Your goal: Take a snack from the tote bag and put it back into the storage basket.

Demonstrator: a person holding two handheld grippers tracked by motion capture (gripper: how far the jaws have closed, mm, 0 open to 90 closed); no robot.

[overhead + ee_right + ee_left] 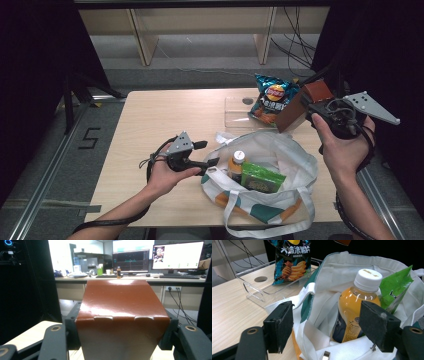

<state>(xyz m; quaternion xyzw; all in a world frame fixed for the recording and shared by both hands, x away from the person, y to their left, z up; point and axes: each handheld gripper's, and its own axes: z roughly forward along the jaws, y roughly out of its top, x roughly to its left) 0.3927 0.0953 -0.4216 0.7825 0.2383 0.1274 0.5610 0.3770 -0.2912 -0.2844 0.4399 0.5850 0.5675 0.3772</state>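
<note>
White cloth tote bag [280,165] with teal and orange patches sits on the pale wooden table [150,120], just beside the left gripper [212,153]. That gripper's jaws stand apart at the bag's rim, holding nothing. Inside the bag, just past those jaws, stand an orange juice bottle with a white cap [357,307] and a green snack packet [395,287]. Up above the table, the right gripper [306,107] is clamped on a shiny brown cardboard box [122,315]. Left of that box, a blue crisp bag [270,97] leans in a clear plastic tray [235,112].

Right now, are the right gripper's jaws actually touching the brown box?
Touching. In the right gripper view the brown box sits between the right gripper jaws, both pads pressed against its sides. The high view shows it lifted clear of the table.
</note>
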